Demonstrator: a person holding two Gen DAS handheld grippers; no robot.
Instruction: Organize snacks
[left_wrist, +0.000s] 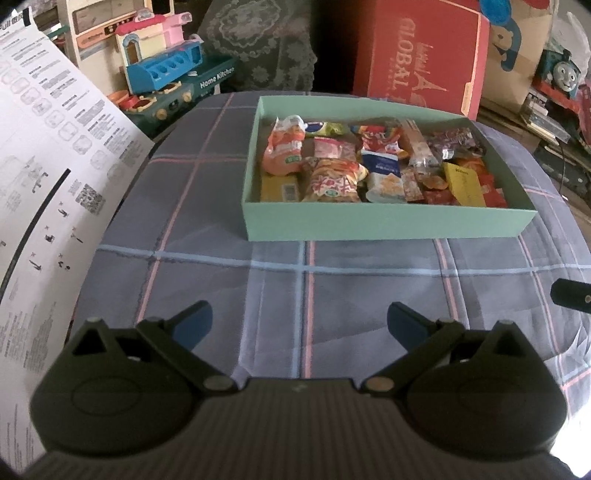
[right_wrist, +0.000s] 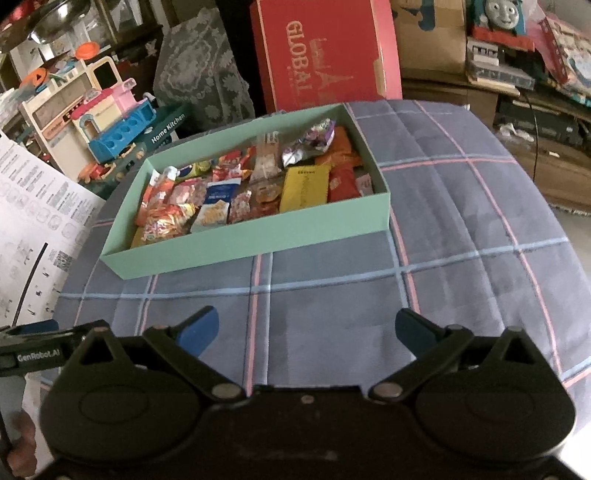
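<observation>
Green box (left_wrist: 388, 221): shallow, open-topped, rectangular, flat on the plaid cloth. Snacks (left_wrist: 369, 166) all inside it, loosely packed, some overlapping. Orange bag (left_wrist: 282, 149) at the box's left end, yellow packet (left_wrist: 463, 182) toward its right end, blue-and-white pack (left_wrist: 382, 171) mid-box, red wrappers in the right near corner.

Two wrist-mounted fisheye views look forward and down over a plaid cloth toward the same green snack box (left_wrist: 384, 225), the left view facing its long near wall almost squarely, the right view (right_wrist: 258, 240) seeing it obliquely from farther to the box's right, both set back.
</observation>
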